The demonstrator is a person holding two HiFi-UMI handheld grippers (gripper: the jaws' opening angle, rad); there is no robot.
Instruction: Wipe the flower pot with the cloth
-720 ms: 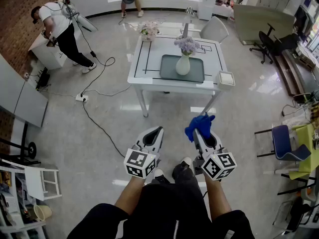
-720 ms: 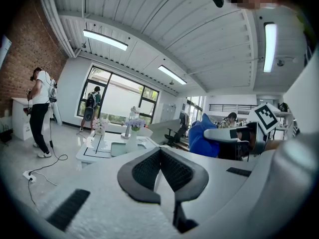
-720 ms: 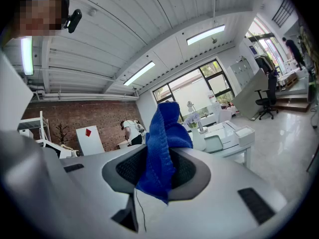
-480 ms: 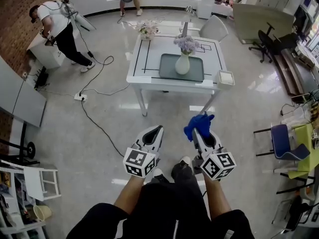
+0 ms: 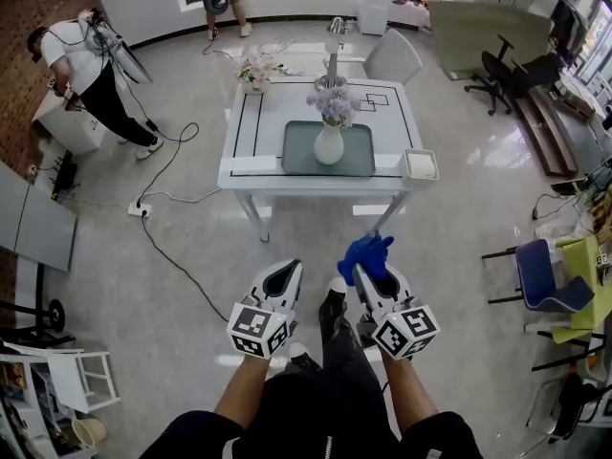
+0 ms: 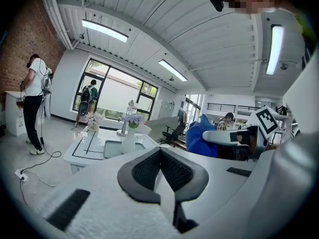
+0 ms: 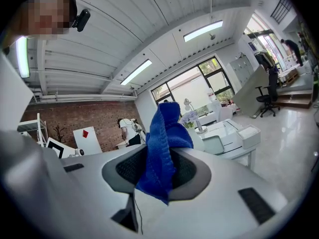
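Room: I see a glossy grey floor (image 5: 191, 256), white table (image 5: 251, 151) well ahead | flower pot (image 5: 328, 146) upright on a grey tray (image 5: 296, 151) on that table | left gripper (image 5: 288, 270) held low before me, jaws together, empty | right gripper (image 5: 363, 273) beside it, jaws clamped on the blue cloth (image 5: 367, 251), well apart from the pot

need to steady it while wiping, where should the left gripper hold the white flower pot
Probably the narrow neck of the flower pot, just below the flowers, coming in level from the person's left. It stands upright on the tray, its belly looks wider, and the cloth then reaches the belly freely.
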